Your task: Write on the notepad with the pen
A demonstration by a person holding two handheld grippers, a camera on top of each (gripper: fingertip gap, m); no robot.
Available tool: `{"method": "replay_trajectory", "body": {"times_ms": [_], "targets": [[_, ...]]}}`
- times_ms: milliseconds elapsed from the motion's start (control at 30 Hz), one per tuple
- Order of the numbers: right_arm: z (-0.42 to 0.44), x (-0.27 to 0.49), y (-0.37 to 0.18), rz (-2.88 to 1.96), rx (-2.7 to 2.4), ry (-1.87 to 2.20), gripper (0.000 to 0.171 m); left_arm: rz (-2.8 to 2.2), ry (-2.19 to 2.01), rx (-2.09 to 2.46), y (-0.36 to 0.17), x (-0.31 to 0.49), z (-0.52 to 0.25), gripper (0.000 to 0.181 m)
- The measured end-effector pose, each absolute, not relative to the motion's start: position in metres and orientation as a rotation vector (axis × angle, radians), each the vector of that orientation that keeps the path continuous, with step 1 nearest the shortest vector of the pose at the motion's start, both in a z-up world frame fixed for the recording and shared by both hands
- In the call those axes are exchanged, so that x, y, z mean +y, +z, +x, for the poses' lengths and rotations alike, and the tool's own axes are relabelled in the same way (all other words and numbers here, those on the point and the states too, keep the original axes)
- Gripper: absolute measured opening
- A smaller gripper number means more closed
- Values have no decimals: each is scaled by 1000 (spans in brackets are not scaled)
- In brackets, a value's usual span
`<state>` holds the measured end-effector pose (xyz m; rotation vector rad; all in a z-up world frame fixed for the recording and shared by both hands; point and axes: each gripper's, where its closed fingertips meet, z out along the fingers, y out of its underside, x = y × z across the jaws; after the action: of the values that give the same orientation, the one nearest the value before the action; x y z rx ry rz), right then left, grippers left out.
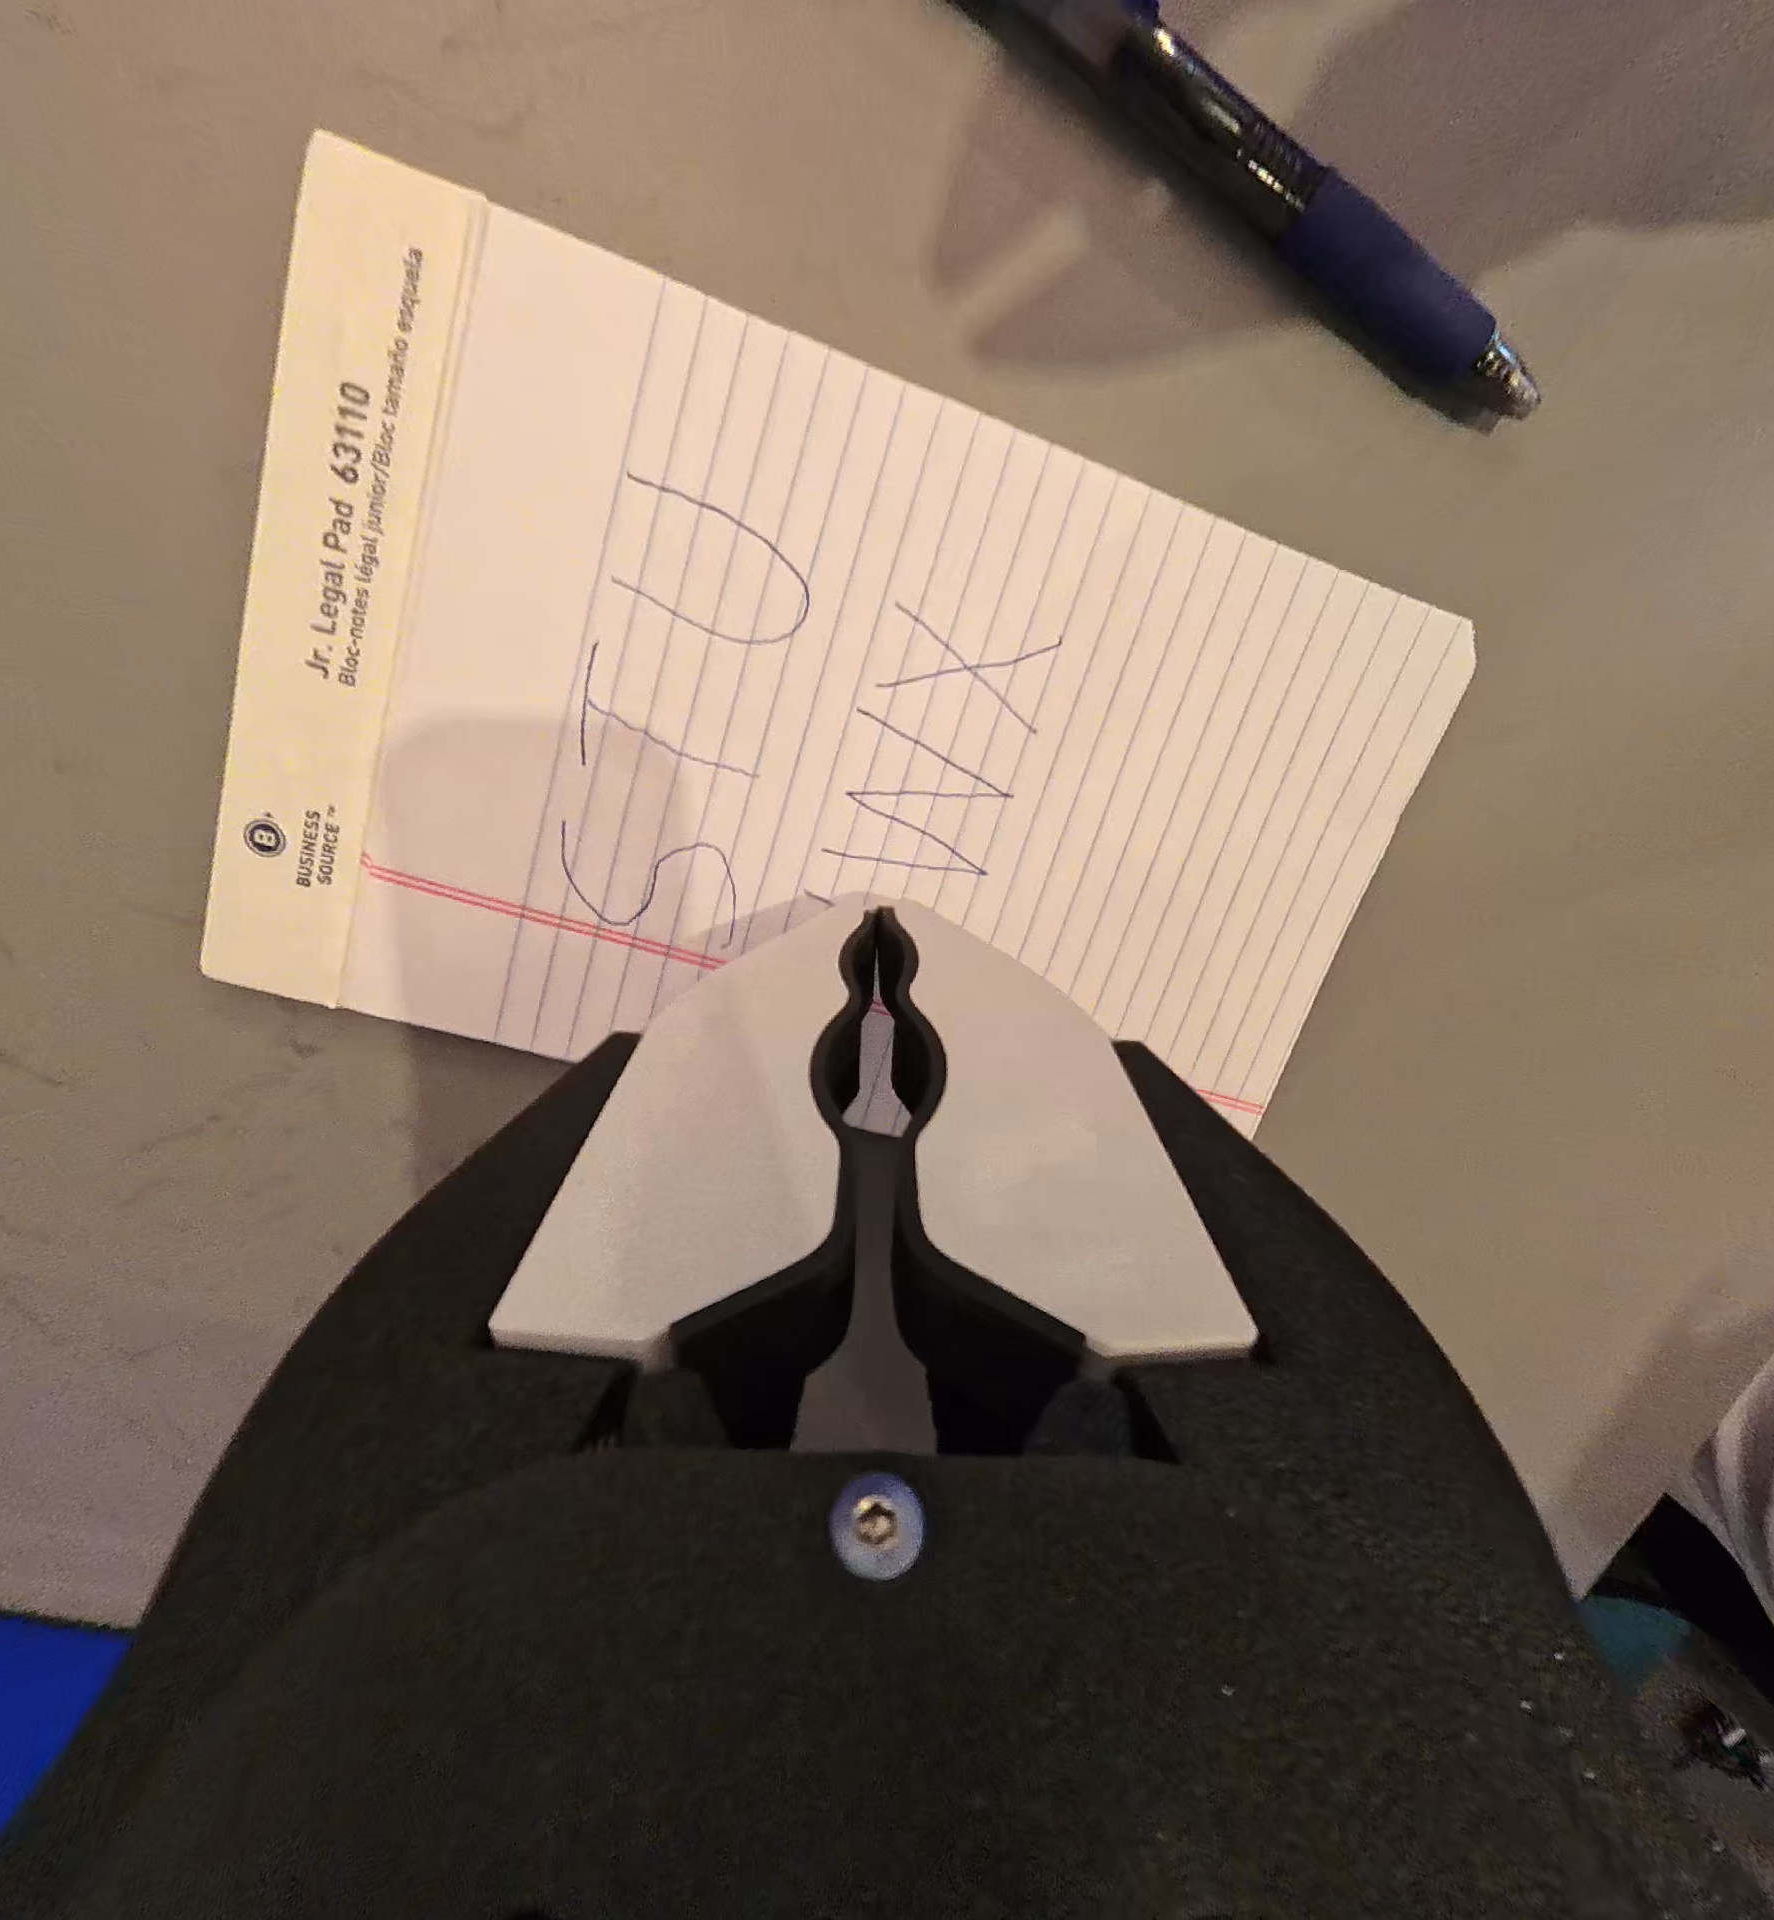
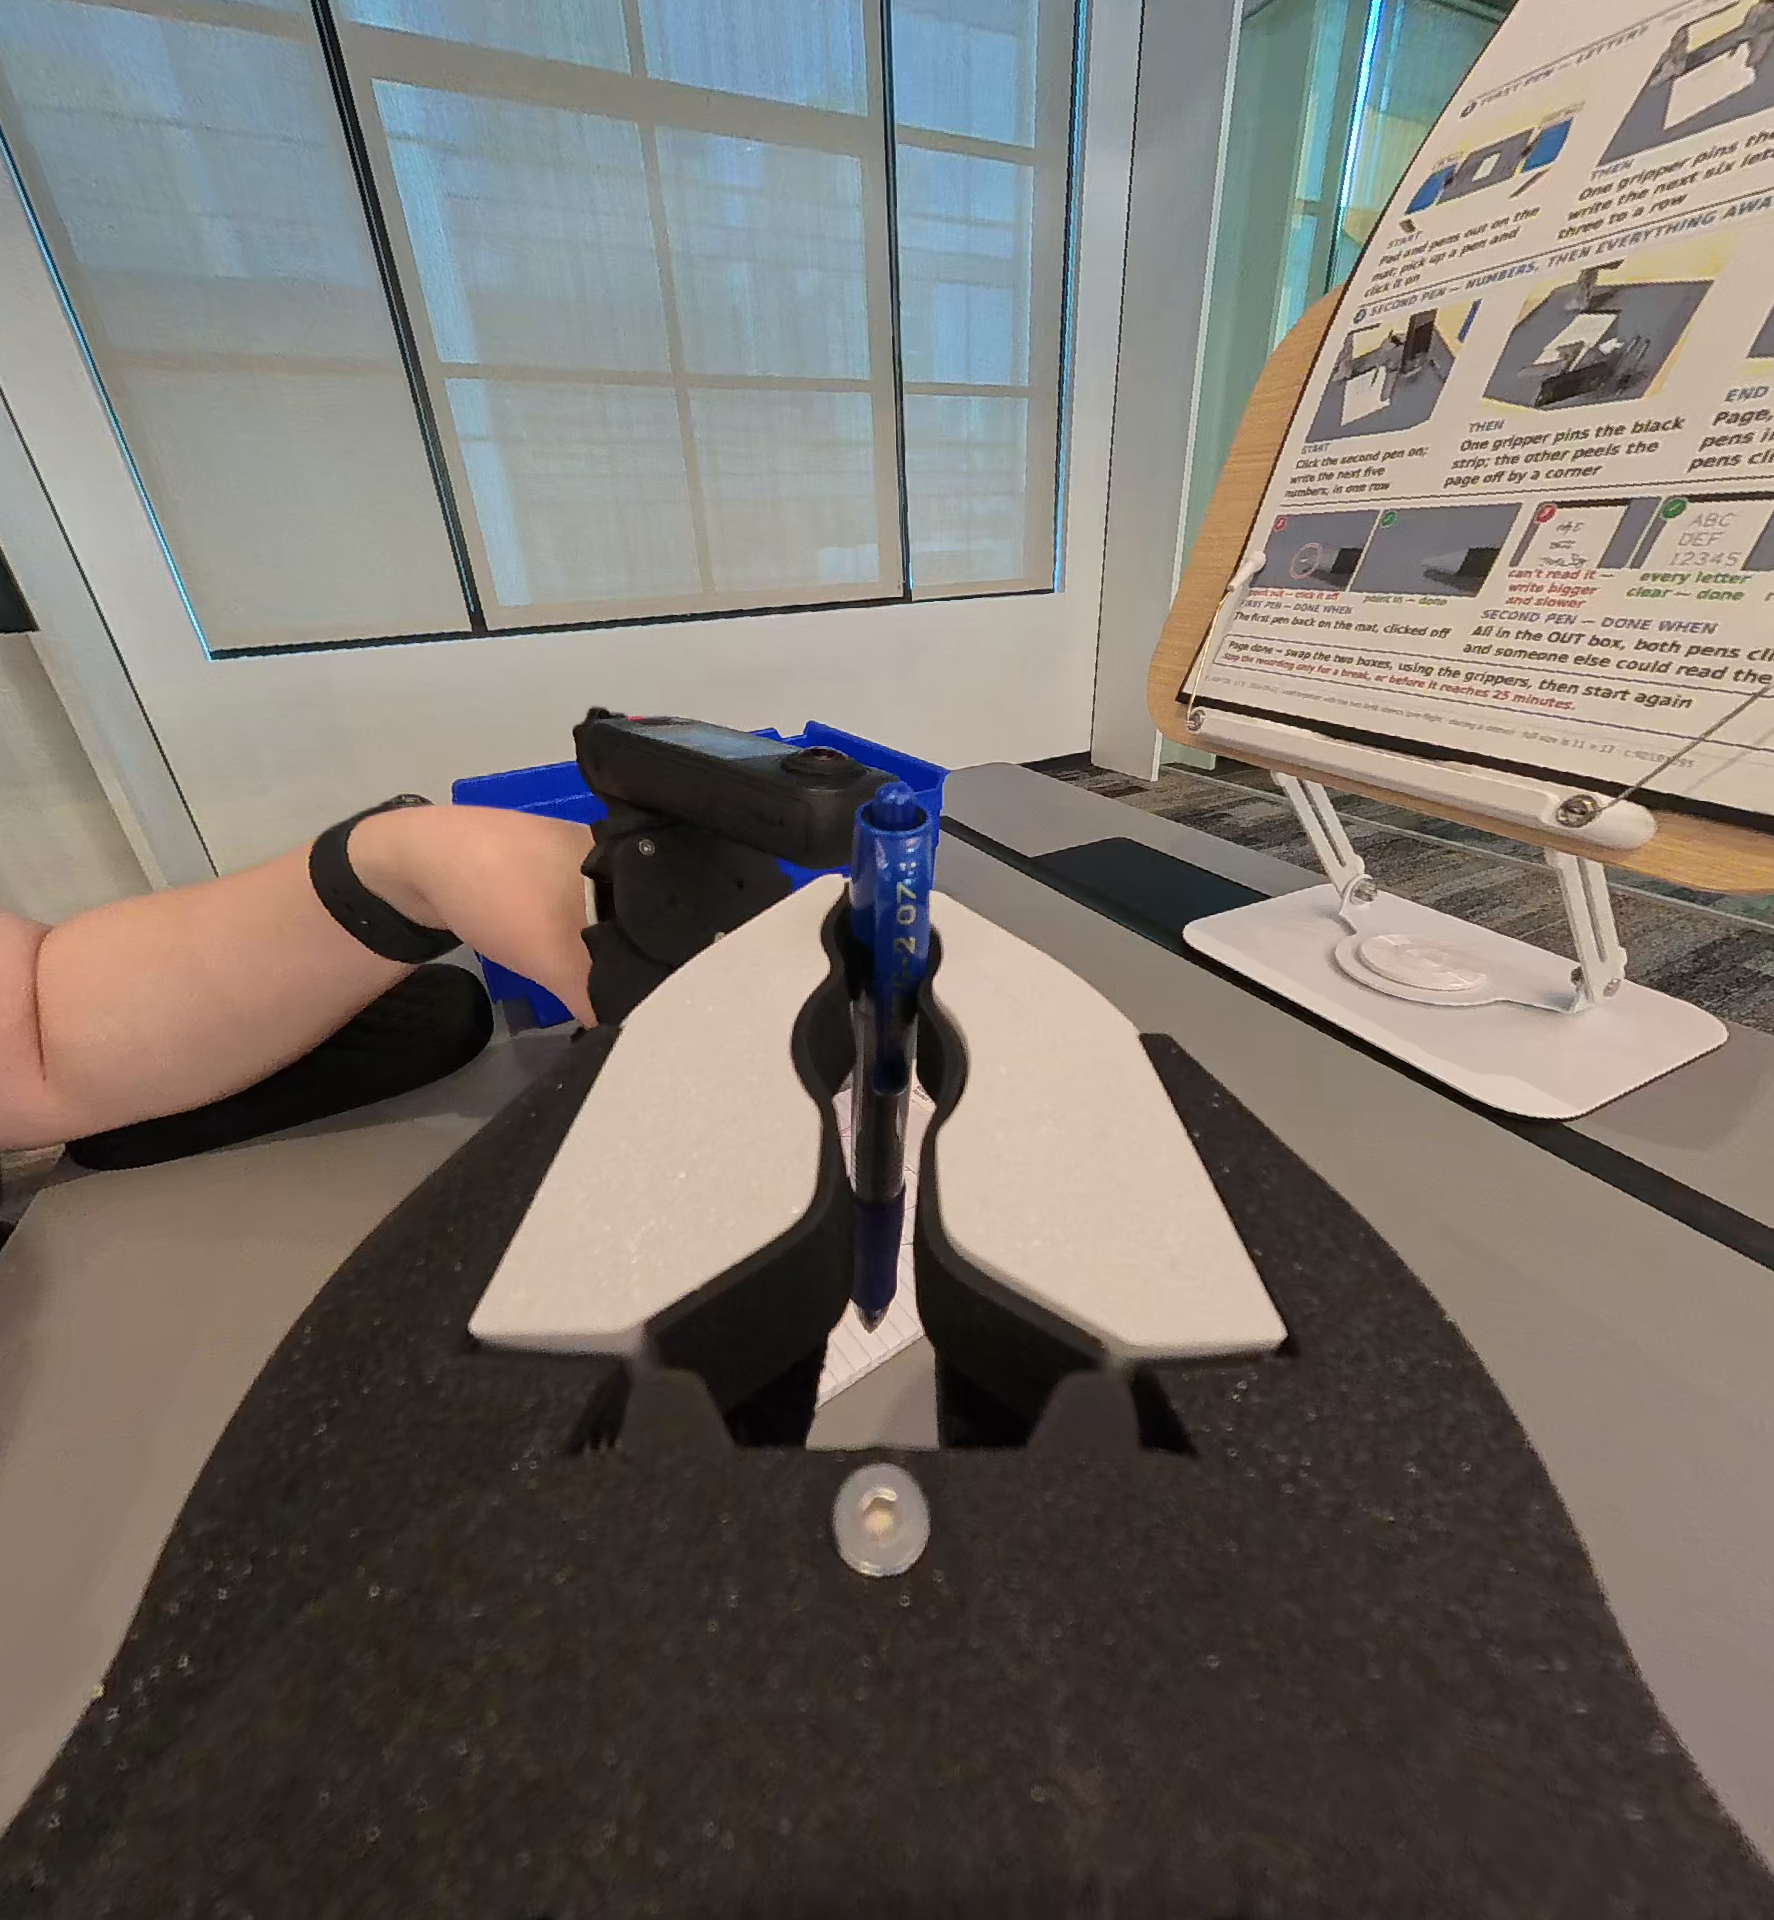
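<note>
A white lined notepad [image 1: 862, 499] lies on the grey table [image 1: 114, 1143], with blue handwritten letters in two rows. My left gripper [image 1: 878, 914] is shut and empty, with its tips over the pad's near edge by the red margin line. A blue pen [image 1: 1361, 229] hangs over the table past the pad's far right side, tip down and off the paper. In the right wrist view my right gripper [image 2: 885, 899] is shut on the pen [image 2: 881, 1226], which stands upright between the fingers. A bit of the pad [image 2: 867, 1361] shows below its tip.
A person's hand holds the left gripper's black body [image 2: 717, 790]. A blue bin [image 2: 519, 810] stands behind it. A tilted stand with an instruction sheet [image 2: 1485, 623] is at the right on a white base [image 2: 1465, 1008]. The table's edge [image 1: 1631, 1538] is at lower right. Tip to tip, the grippers are about 20 cm apart.
</note>
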<state>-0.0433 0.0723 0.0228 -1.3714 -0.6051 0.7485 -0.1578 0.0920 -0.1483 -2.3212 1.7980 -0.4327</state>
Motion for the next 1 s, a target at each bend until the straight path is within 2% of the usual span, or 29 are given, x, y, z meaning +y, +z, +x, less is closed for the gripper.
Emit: {"method": "replay_trajectory", "body": {"times_ms": [1000], "targets": [[-54, 67, 22, -1369, -663, 716, 6, -2320, -473, 1710, -153, 100, -148, 0]]}}
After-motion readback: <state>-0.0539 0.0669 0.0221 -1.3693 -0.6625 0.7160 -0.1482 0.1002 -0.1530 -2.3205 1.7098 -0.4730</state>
